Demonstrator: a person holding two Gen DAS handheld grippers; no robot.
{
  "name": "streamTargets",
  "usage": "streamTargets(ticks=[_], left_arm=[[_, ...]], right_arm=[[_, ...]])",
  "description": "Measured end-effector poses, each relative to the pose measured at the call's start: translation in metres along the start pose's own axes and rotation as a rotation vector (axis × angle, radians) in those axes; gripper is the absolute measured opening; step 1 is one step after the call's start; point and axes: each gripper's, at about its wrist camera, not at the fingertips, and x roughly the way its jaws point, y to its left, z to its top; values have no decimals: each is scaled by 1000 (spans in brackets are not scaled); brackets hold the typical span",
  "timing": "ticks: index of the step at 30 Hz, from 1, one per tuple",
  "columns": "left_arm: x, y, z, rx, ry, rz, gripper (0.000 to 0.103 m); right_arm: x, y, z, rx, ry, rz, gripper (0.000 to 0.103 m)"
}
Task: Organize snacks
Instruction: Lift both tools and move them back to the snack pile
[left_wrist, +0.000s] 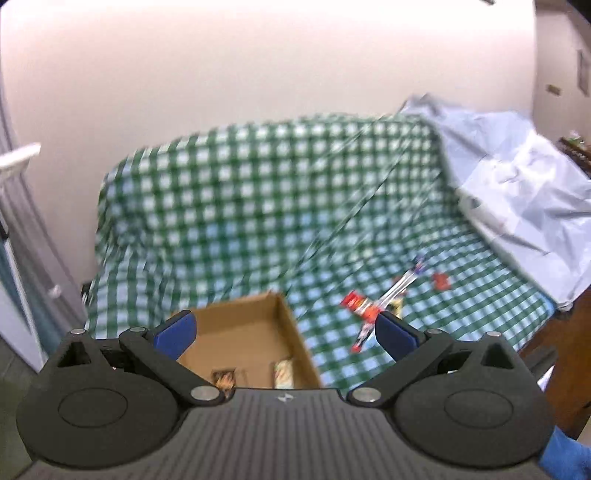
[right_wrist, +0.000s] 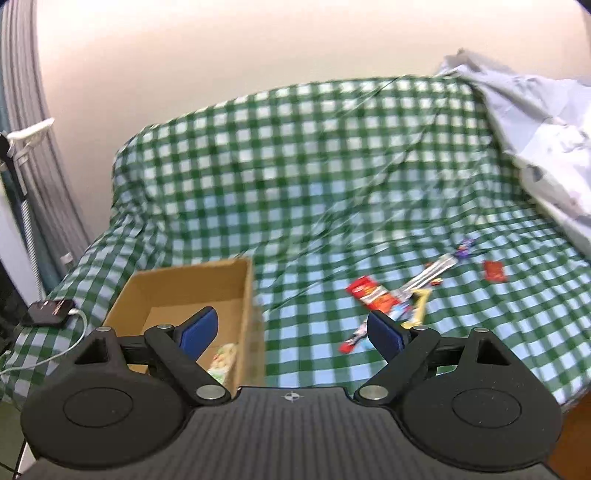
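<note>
Snacks (right_wrist: 373, 293) beside box (right_wrist: 245, 291) (both jaws wide, empty).

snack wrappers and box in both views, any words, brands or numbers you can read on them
None can be read.
Red snack packet: has print, too blurred.
Small red packet: too small.
Packets inside the cardboard box: blurred.
Each claw base carries only a small crosshair mark, no text.

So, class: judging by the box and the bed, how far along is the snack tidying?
Done: two packets lie in the cardboard box. In hand: nothing; left gripper and right gripper are open, empty. Left: loose snacks and a red packet on the checked cover.
</note>
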Motion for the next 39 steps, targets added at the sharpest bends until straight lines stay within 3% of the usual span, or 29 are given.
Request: streamTargets(ticks=[6,13,17,24,28,35,39], left_arm=[[-14,-30,5,21,-27,-58,103],[-13,-55,10,52,-33,-48,103],[-7,-70,12,83,-13,-65,103],[14,-88,24,53,16,-110,103],[23,-114,32,109,-2,-125,103],[64,-154,48,153,24,-155,103],[118,-170,51,186,99,-140,103]], right_arm=[[-17,-28,0,32,-41,-76,90],[-26,-54,-3,73,-57,-117,90],[-28,-66,-4,92,-60,-125,90],[-32,-94,-5,124,-72,-155,90],[-31,-115,-5,151,-70,-190,90],[-21,-154,-5,191,-44,-248,90],[-9,-182,-7,215,-18,-293,90]])
